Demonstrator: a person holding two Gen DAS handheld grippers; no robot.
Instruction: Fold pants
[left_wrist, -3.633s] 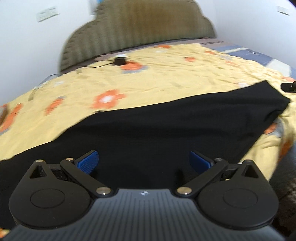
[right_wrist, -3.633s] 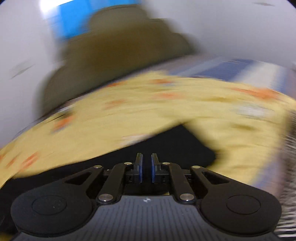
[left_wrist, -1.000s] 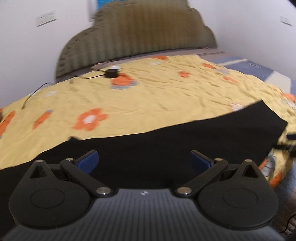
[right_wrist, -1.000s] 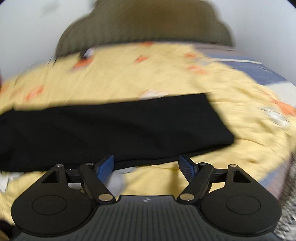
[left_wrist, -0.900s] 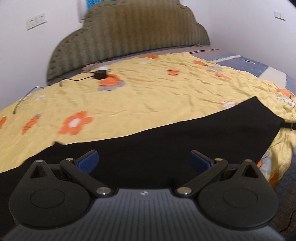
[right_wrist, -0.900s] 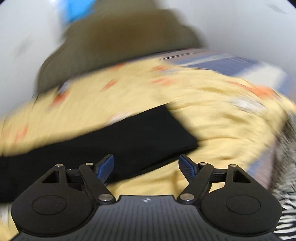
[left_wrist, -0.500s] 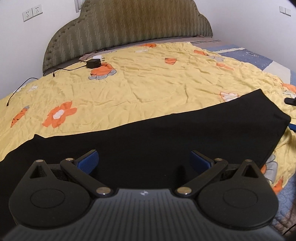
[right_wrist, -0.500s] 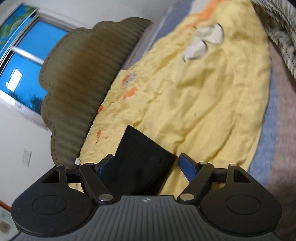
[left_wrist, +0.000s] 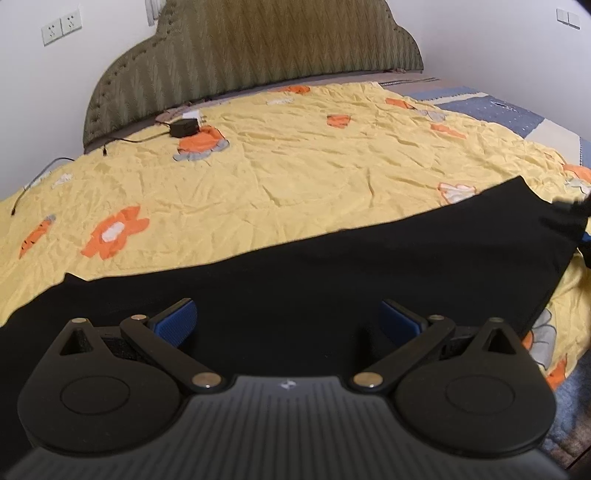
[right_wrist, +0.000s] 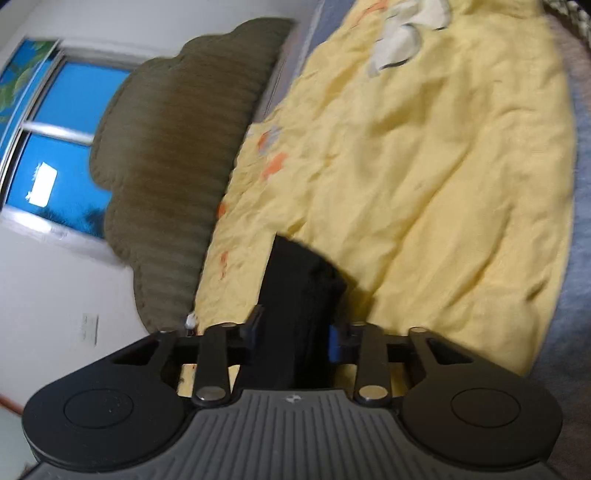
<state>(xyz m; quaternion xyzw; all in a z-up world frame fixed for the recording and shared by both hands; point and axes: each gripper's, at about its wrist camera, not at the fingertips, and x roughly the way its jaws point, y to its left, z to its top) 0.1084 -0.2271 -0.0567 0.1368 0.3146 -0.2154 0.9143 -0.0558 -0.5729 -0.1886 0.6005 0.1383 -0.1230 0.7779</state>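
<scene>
black pants (left_wrist: 332, 273) lie flat in a long band across the near part of a yellow bedspread (left_wrist: 295, 177) printed with orange flowers; one end reaches the right side of the bed in the left wrist view, the other runs out of frame at lower left; the far edge of the cloth is a fairly straight line, with a small notch near its left end.

left gripper (left_wrist: 286, 321): released; jaws stand wide apart, both blue pads (left_wrist: 176, 320) showing; it hovers over the middle of the pants, angled down; nothing pressed between the pads, cloth only seen below them.

right gripper (right_wrist: 295, 332): rolled on its side, so the bed appears tipped in its view; jaws closing on the end corner of the pants (right_wrist: 299, 295); a bunched thickness of black cloth sits between the fingers and the pads touch it on both sides; grasping the pants end. in the left wrist view the right gripper (left_wrist: 576, 218) shows as a dark blurred shape at the far right edge, at that same corner of the cloth.

background: padded olive headboard (left_wrist: 258, 55) against a white wall; a small black charger (left_wrist: 183, 128) with a cable on the bedspread near the headboard; wall sockets (left_wrist: 61, 26) upper left; a window (right_wrist: 55, 147) showing blue in the right wrist view.
</scene>
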